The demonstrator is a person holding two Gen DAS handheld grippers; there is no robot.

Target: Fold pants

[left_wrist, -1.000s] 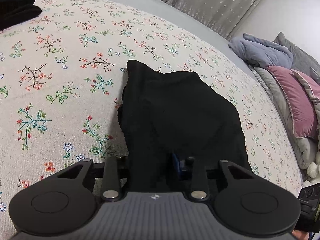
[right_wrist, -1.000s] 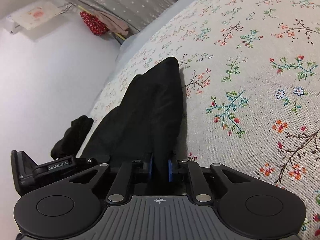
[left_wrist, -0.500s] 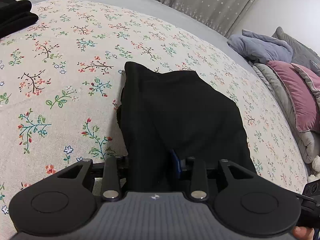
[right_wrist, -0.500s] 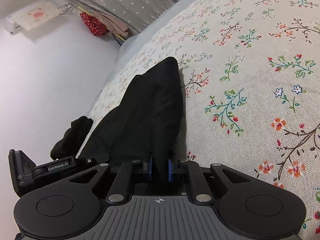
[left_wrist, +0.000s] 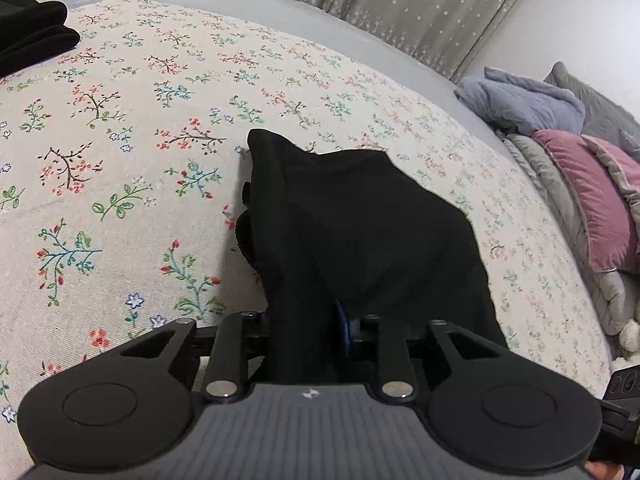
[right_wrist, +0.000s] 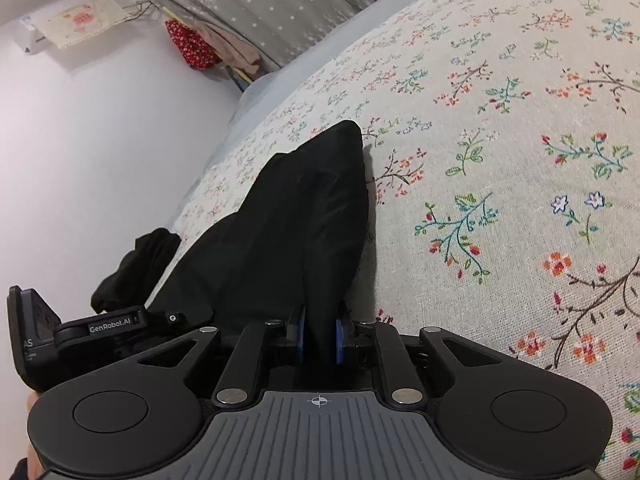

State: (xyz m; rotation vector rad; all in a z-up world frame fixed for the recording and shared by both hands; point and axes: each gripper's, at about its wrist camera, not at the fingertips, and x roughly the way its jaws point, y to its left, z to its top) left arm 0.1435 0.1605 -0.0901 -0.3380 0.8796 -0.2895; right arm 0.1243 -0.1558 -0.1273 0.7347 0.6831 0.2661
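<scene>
Black pants [left_wrist: 360, 232]: bunched on the floral bedspread [left_wrist: 120, 184], the near end lifted and held by both tools.
Left gripper [left_wrist: 308, 332]: jaws have just been closing, narrow, with the black cloth between them; one blue pad [left_wrist: 342, 326] visible.
Right gripper [right_wrist: 319, 338]: jaws narrow, blue pads pinching a fold of the pants.
Further black garment [left_wrist: 28, 32]: far corner of the bed.
Pink pillow [left_wrist: 592, 196]: at the bedside.

Soft even light; fisheye edges perhaps slightly blurred.
</scene>
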